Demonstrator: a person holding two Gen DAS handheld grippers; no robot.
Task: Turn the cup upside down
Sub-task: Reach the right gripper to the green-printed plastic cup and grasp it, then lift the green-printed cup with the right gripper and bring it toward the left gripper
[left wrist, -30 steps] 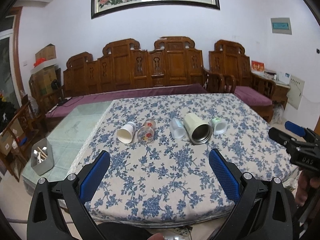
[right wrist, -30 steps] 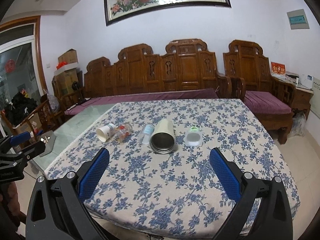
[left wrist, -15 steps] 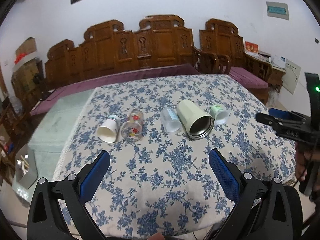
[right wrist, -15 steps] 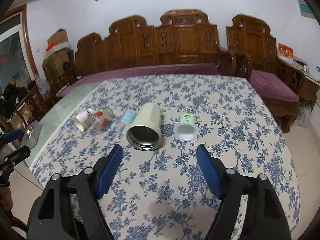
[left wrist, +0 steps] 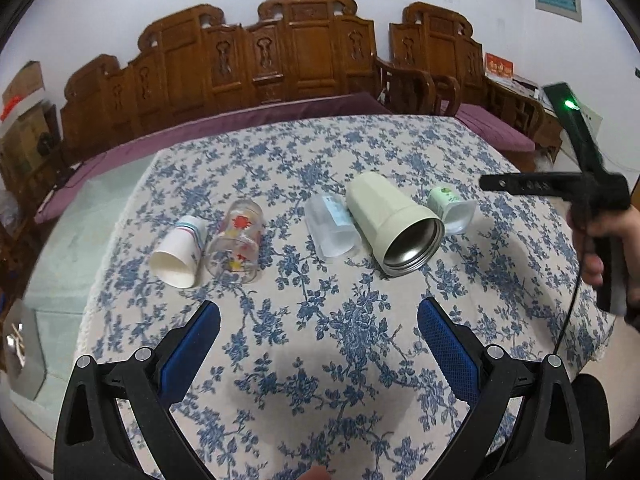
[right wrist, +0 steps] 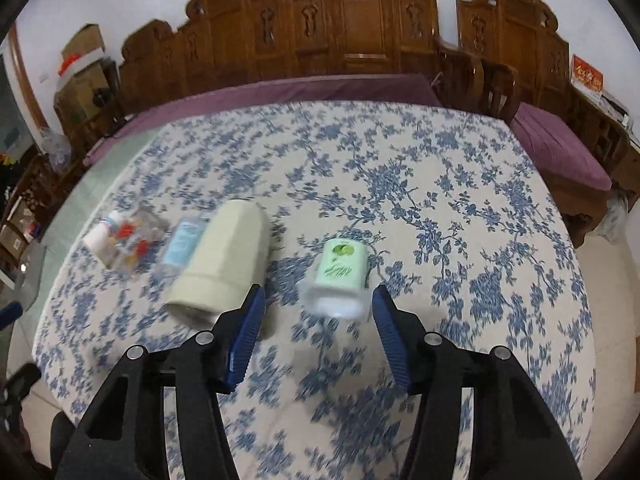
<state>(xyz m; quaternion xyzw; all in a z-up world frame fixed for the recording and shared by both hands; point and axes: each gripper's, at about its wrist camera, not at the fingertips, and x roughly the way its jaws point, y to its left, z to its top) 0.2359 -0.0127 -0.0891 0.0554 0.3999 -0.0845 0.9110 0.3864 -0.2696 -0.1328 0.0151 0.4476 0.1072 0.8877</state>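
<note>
Several cups lie on their sides in a row on the floral tablecloth (left wrist: 360, 344): a paper cup (left wrist: 178, 254), a printed glass (left wrist: 236, 242), a clear plastic cup (left wrist: 332, 226), a cream steel tumbler (left wrist: 394, 224) and a small green-labelled plastic cup (left wrist: 452, 208). My right gripper (right wrist: 318, 334) is open just in front of the green-labelled cup (right wrist: 340, 278), with the tumbler (right wrist: 224, 266) to its left. My left gripper (left wrist: 318, 332) is open and empty, nearer the front edge, below the row of cups.
Carved wooden benches (left wrist: 304, 48) with purple cushions stand behind the table. A green glass-topped side table (left wrist: 64, 272) adjoins on the left. The right gripper's body and the hand holding it (left wrist: 600, 220) show at the right of the left wrist view.
Both grippers have moved forward and down toward the cups. The right gripper's jaws have narrowed and come close to the green-labelled cup. The cups have not moved.
</note>
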